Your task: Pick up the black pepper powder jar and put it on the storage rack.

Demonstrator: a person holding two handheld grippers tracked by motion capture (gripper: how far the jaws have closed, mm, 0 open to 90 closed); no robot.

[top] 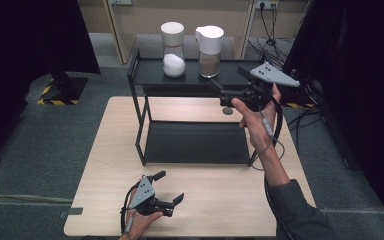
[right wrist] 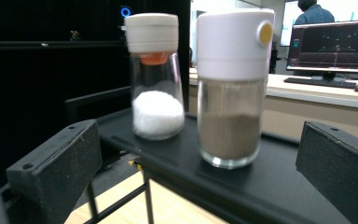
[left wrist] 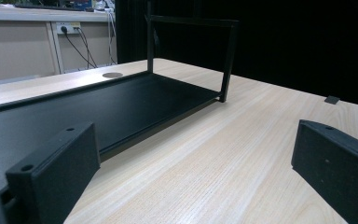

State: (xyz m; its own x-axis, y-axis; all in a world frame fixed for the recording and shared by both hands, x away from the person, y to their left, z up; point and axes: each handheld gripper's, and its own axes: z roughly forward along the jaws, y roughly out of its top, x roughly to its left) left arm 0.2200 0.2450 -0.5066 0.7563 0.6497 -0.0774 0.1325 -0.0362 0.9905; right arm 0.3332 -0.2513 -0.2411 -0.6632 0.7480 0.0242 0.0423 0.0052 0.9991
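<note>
A black two-tier rack (top: 139,107) stands on the wooden table (top: 220,200). On its top shelf (right wrist: 261,191) stand two glass jars with white lids. One jar (top: 173,50) (right wrist: 156,79) holds white grains, the other (top: 210,50) (right wrist: 230,93) brown powder. My right gripper (top: 220,94) (right wrist: 198,177) hovers at the shelf's right front, open, pointing at the jars and apart from them. At the table's front left my left gripper (top: 170,187) (left wrist: 191,172) is open with nothing in it, aimed across the table along the rack's lower shelf (left wrist: 98,107).
A round cable hole (top: 227,111) sits in the table behind the rack. Black curtains flank both sides. Cables (top: 272,42) and wall sockets lie beyond the table. A desk with a monitor (right wrist: 333,46) and a person shows far behind the jars.
</note>
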